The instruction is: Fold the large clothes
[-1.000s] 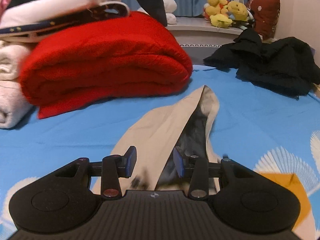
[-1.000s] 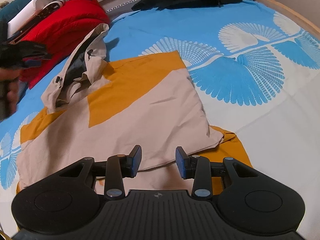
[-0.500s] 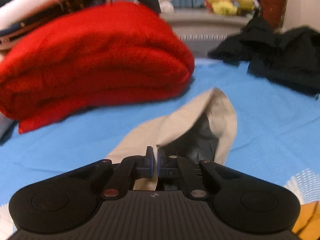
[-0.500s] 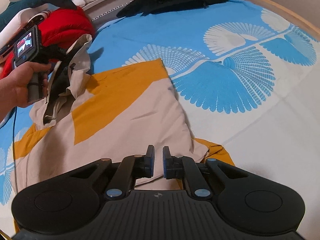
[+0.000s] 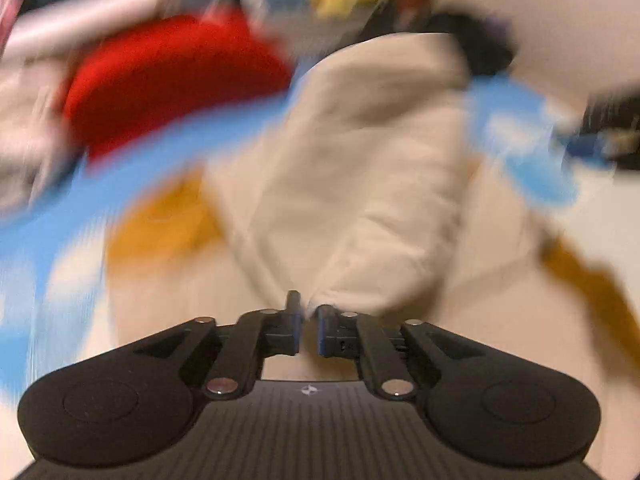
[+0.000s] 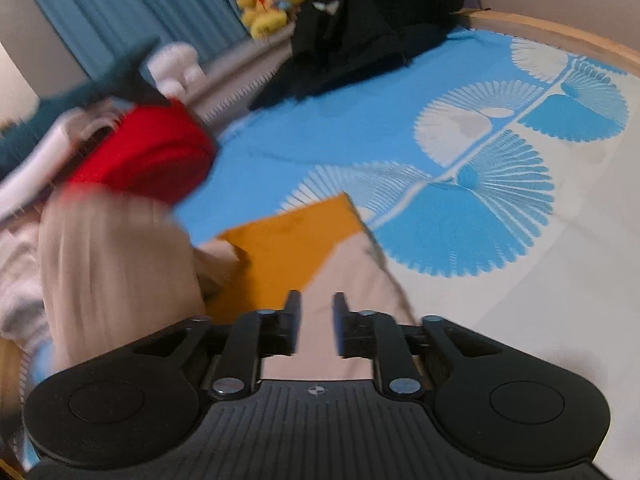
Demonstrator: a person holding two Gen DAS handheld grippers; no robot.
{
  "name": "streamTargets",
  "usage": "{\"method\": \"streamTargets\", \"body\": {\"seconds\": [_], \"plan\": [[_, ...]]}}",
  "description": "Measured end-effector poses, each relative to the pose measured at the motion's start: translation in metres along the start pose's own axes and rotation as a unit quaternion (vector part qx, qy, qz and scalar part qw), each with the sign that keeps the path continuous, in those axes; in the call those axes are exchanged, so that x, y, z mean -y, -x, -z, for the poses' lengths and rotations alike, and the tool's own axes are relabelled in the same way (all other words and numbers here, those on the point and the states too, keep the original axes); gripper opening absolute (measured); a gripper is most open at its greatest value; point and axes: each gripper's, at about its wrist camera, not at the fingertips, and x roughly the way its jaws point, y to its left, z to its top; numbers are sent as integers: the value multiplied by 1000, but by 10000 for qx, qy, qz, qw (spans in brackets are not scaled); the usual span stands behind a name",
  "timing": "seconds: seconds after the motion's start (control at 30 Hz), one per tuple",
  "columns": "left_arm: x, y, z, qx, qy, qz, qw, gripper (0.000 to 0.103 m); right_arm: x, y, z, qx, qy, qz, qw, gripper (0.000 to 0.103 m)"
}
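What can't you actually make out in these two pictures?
- Left wrist view: motion blur smears everything; the beige garment bunches at the left gripper, whose jaws are opening, but the fabric's pinched edge is unclear.
- Left wrist view: the red blanket is only a smear.
- Right wrist view: the garment's raised part at left is blurred.
- Right wrist view: the right gripper body hides the cloth beneath.

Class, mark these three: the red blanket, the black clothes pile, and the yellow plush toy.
red blanket [image 6: 152, 156], right wrist view, middle of its folded bulk
black clothes pile [image 6: 360, 44], right wrist view, centre of the heap
yellow plush toy [image 6: 272, 4], right wrist view, its body
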Motion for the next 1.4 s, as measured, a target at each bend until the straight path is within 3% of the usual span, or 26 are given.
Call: {"method": "streamTargets", "body": {"seconds": [0.03, 0.07, 0.1, 0.13, 0.27, 0.4, 0.53, 0.57, 0.7, 0.73, 0.9, 1.0, 1.03, 1.1, 1.17, 1.23, 1.27, 1.3, 1.37, 1.4], "plan": [[-7, -1, 11, -323, 285, -37, 9991, 16, -1, 1, 1, 37, -66, -91, 9999, 31], [-14, -1, 15, -402, 529, -25, 9978, 19, -3, 1, 3, 28, -118, -191, 9997, 33], [-23, 3, 14, -266, 846, 9, 9961, 22, -5, 0, 5, 15, -138, -299, 9995, 34], [-32, 8, 11, -81, 1133, 62, 9935, 32, -8, 0, 7, -18, -138, -418, 9990, 35], [-66, 12, 4, 484, 2124, 527, 9746, 39, -23, -11, 19, -335, -108, -916, 9952, 45], [-96, -13, -3, 474, 3191, 1026, 9410, 46, -37, -33, 33, -869, -235, -1370, 9865, 53], [-107, -44, -3, 170, 3588, 1031, 9276, 46, -51, -52, 43, -1061, -146, -1320, 9854, 53], [-110, -51, 2, 56, 3773, 1055, 9201, 47, -54, -56, 45, -1105, -142, -1306, 9851, 53], [-118, -78, 23, -368, 4586, 1457, 8758, 47, -57, -72, 54, -1346, -446, -1420, 9797, 53], [-118, -83, 25, -383, 4625, 1559, 8720, 47, -58, -73, 59, -1367, -542, -1459, 9783, 53], [-114, -102, 32, -477, 4766, 1751, 8602, 46, -57, -71, 54, -1157, -1175, -2060, 9646, 55], [-113, -114, 37, -481, 4985, 1862, 8453, 45, -68, -76, 56, -1292, -1093, -2367, 9567, 59], [-111, -116, 37, -453, 4990, 1914, 8440, 44, -73, -80, 58, -1402, -1020, -2366, 9560, 59], [-108, -120, 37, -517, 5026, 1852, 8429, 35, -78, -86, 65, -1585, -887, -2311, 9558, 63], [-105, -126, 35, -519, 5002, 1908, 8431, 9, -82, -92, 69, -1725, -827, -2250, 9554, 63], [-102, -127, 32, -462, 4945, 1914, 8466, 3, -84, -96, 73, -1775, -723, -2188, 9567, 60], [-100, -128, 29, -393, 4875, 1995, 8491, 2, -86, -96, 73, -1750, -634, -2148, 9588, 49], [-99, -127, 27, -302, 4810, 2087, 8510, 2, -87, -96, 73, -1684, -534, -2100, 9616, 30], [-99, -124, 21, -58, 4788, 2267, 8481, 2, -89, -96, 72, -1603, -353, -2089, 9641, 6], [-101, -121, 17, 203, 4788, 2422, 8436, 2, -89, -95, 71, -1523, -304, -2079, 9658, 4]]}}
